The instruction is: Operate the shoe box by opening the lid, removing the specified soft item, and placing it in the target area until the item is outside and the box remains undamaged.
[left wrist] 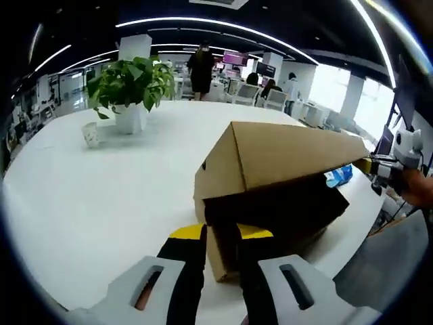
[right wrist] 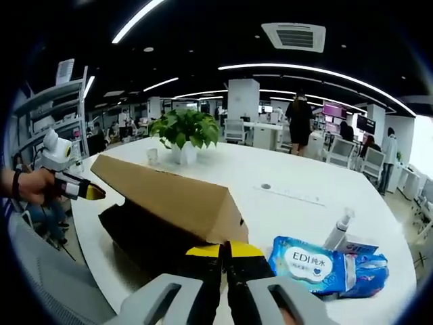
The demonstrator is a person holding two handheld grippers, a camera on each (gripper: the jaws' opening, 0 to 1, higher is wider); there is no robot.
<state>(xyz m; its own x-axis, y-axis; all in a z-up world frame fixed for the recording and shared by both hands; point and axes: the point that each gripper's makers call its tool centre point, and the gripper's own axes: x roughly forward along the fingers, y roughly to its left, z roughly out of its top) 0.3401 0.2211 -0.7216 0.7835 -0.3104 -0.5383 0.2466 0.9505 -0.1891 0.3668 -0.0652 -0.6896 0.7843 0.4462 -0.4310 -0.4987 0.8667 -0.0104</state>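
Opposite ends, close — shoe box [left wrist: 270,179] shared.

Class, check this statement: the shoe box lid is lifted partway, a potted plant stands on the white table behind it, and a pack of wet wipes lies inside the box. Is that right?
Not quite. The pack of wet wipes lies on the white table beside the shoe box, not inside it, as the right gripper view shows. The lid is lifted partway, and the potted plant stands behind.

Shoe box [right wrist: 169,210] on table [right wrist: 284,203], plant [right wrist: 184,132] behind, wipes pack [right wrist: 311,265] beside.
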